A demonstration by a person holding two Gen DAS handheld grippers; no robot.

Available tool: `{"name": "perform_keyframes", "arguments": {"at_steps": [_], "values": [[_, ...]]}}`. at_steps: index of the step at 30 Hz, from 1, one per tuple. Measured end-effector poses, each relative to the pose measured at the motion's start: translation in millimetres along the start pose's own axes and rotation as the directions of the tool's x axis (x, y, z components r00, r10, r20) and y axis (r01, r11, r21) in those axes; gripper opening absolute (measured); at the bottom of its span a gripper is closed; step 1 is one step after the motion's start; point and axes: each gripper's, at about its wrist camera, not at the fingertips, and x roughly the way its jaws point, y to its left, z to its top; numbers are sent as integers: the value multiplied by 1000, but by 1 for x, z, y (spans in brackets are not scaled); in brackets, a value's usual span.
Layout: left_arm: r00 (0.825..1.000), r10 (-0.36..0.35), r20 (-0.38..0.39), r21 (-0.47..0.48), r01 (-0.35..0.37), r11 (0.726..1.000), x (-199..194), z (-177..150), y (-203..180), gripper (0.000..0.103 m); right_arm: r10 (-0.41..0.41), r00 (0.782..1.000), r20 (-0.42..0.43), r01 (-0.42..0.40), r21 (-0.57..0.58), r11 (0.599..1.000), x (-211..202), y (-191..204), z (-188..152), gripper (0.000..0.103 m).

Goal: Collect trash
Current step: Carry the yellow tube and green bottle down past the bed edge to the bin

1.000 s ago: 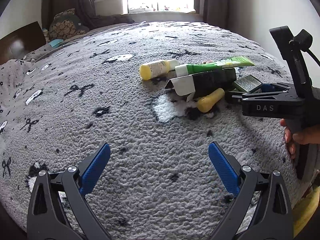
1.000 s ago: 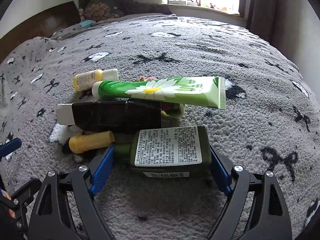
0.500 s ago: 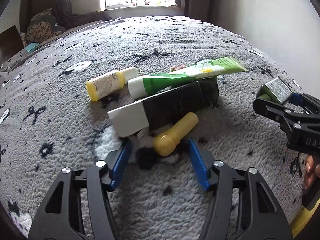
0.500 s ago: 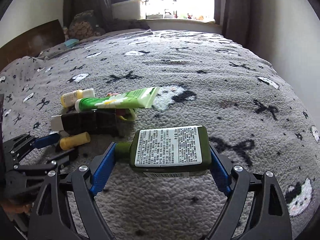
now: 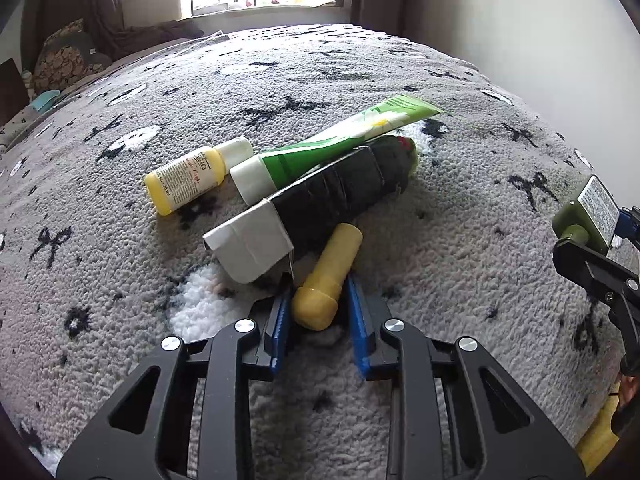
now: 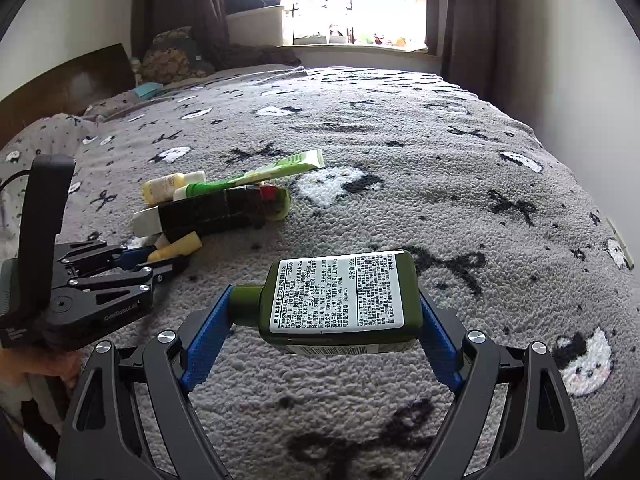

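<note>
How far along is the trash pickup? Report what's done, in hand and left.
Done: nothing visibly binned. In hand: right gripper holds the green bottle above the blanket; left gripper has just been closing on the yellow tube. Left: yellow bottle, green tube, black box.

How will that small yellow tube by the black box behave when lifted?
The yellow tube looks rigid and light. Its round body could slip or swivel between the left tongs, which have just closed on its cap end. Its far end touches the black box, which may shift.
</note>
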Motion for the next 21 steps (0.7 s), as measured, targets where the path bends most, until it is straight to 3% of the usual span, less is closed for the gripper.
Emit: {"name": "perform_keyframes", "arguments": {"at_steps": [5, 21], "values": [[1000, 12, 5, 25, -12, 1000, -21, -27, -6, 20, 21, 1000, 5, -21, -26, 999, -16, 15, -12, 86], [995, 71, 66, -41, -68, 997, -112, -118, -5, 20, 43, 995, 92, -30, -138, 990, -95, 66, -81, 86]]}}
